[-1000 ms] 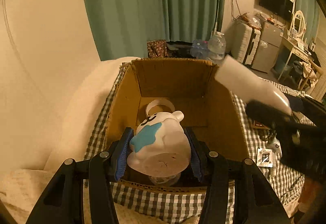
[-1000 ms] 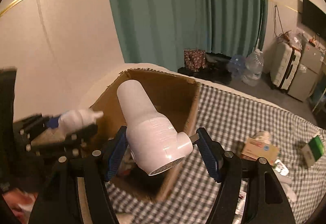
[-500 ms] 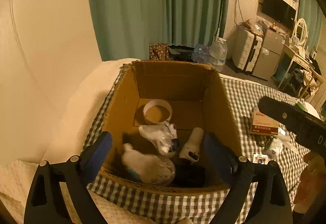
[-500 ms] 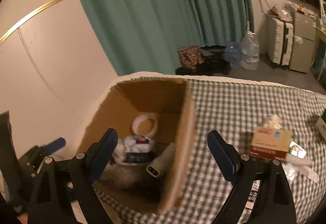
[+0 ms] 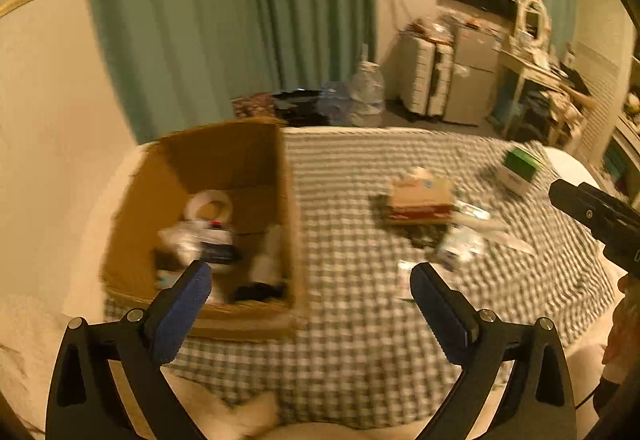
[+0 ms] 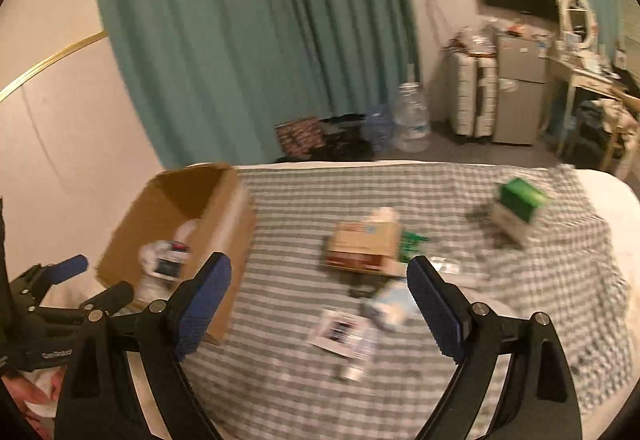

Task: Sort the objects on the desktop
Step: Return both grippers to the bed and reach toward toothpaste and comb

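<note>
The left gripper point(image 5: 310, 286) stood wide and empty, its jaws having just been opening, and the right gripper point(image 6: 318, 290) likewise stood spread with nothing between its pads, its jaws having opened within the last second. Just beyond the right gripper's fingertips lay a white card point(image 6: 340, 330) and a crumpled pale packet point(image 6: 390, 306) on the checked cloth point(image 6: 520, 300). Farther ahead sat a tan carton point(image 6: 366, 246), well off to its right a green-topped box point(image 6: 518, 208), and to the left, by the left gripper's near finger, the cardboard box point(image 5: 256, 156) with sorted items inside.
</note>
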Motion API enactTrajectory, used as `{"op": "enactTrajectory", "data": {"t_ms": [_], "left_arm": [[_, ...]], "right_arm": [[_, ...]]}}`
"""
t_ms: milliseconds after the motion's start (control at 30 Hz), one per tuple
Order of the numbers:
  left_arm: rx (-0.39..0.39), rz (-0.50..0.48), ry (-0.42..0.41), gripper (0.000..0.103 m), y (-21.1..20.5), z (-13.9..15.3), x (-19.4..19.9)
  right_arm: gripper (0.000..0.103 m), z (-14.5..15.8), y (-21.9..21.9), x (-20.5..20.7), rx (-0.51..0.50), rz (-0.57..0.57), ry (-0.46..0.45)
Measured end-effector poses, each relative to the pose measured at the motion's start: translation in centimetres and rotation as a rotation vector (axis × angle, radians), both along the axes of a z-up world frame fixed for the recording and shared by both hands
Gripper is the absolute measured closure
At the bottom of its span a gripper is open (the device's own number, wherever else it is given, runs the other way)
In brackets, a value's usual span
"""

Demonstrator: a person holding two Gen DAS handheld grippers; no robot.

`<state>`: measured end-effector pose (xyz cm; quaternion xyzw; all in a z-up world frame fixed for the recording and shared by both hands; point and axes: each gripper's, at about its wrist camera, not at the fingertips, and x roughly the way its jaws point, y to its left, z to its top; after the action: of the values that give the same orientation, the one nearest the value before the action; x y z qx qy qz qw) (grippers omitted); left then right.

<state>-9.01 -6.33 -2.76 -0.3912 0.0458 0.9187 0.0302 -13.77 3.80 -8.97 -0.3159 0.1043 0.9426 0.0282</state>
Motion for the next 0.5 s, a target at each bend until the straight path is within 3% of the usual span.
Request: {"op": "enactTrajectory", "data": {"t_ms": [200,400,500], "left_arm": [[-0.017,-0.032,-0.025,0.000,6.8,-3.7,0.3],[-0.012,-0.029,-0.097,0.000,10.4,-9.9,-0.7],[-0.008,-0.028,-0.127,0.000,11.8,-13.1,-1.1]], "right_arm": [[0.013,-3.4,5.8,4.8,0.016,-0.105,-0.005],[0.013,-8.8,8.9,5.9,0.039,-0.149,-0.061],[0.013,-12.2,10.6,5.7,0.001,-0.159,-0.106]]}}
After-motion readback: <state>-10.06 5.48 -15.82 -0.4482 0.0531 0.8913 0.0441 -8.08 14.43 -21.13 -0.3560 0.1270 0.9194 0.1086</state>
